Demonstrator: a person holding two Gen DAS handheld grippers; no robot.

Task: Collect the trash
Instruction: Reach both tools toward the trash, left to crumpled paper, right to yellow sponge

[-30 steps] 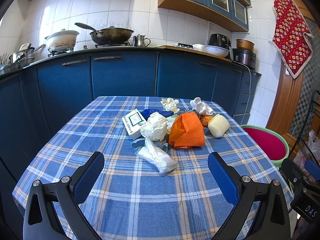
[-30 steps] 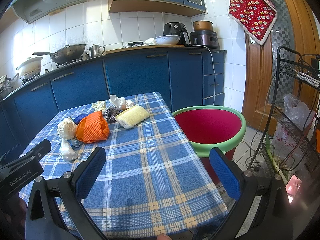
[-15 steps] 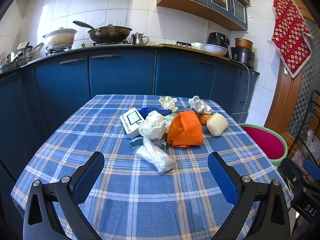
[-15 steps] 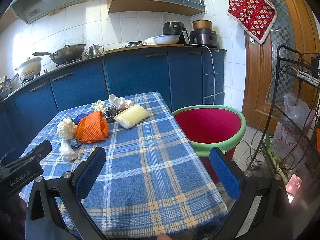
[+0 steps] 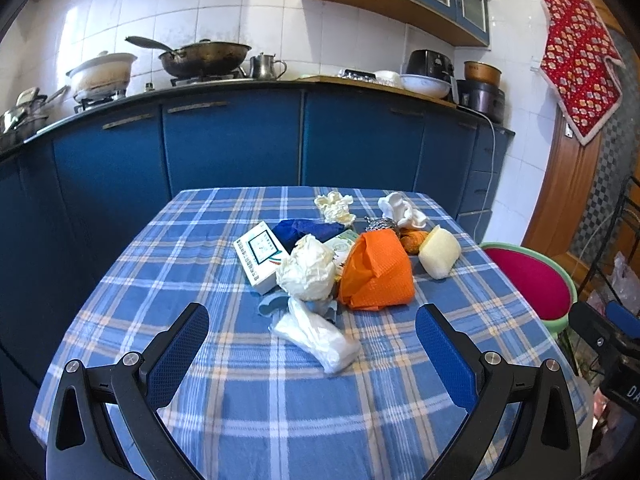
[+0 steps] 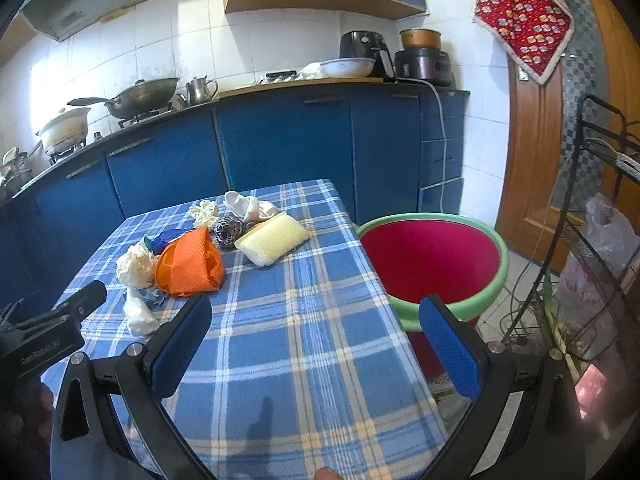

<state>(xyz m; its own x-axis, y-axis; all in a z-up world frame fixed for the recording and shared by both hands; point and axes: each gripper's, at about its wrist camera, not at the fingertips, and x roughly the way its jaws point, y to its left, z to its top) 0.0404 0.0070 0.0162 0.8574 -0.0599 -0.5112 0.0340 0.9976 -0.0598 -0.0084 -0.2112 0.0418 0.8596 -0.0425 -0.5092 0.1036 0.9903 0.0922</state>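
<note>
A pile of trash lies on the blue plaid tablecloth (image 5: 248, 396): an orange cloth (image 5: 378, 272), crumpled white paper (image 5: 306, 268), a clear plastic bag (image 5: 316, 338), a small white box (image 5: 260, 254), a yellow sponge (image 5: 439, 253), steel wool (image 6: 227, 231) and white rags (image 5: 400, 210). A red bin with a green rim (image 6: 434, 258) stands on the floor right of the table. My left gripper (image 5: 312, 346) is open, empty, just short of the plastic bag. My right gripper (image 6: 316, 338) is open, empty, over the table's near right corner beside the bin.
Blue kitchen cabinets (image 5: 232, 148) with a wok (image 5: 204, 56), a pot and appliances run behind the table. A wire rack (image 6: 592, 240) with plastic bags stands at the far right by a wooden door. A red quilted cloth (image 6: 520, 16) hangs on the wall.
The left wrist view has shifted slightly, so the trash pile sits a little lower and nearer. The right gripper has barely moved. Both stay open.
</note>
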